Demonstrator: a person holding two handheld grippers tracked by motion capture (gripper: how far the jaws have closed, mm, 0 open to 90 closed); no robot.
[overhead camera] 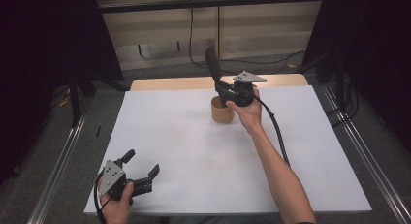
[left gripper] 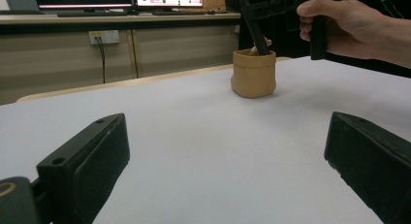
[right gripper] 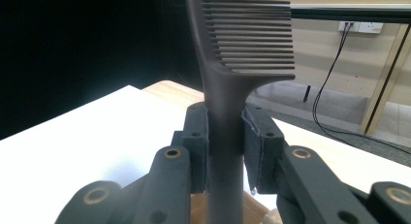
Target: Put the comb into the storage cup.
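Right gripper [overhead camera: 224, 91] clamped on comb [right gripper: 232, 78] handle, holding it near-upright with its lower end in the tan cup [overhead camera: 222, 110] at table's [overhead camera: 194, 151] far side, apparently for seating; left gripper [overhead camera: 141, 167] rests apart, jaws open.

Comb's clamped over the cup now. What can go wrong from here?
1. The right gripper grips the comb only on its narrow handle; it may pivot or slip between the pads.
2. The comb leans inside the small tan cup, and the cup stands free on the table, so a sideways push may tip or drag it.
3. The left gripper is open and far off, not steadying the cup.
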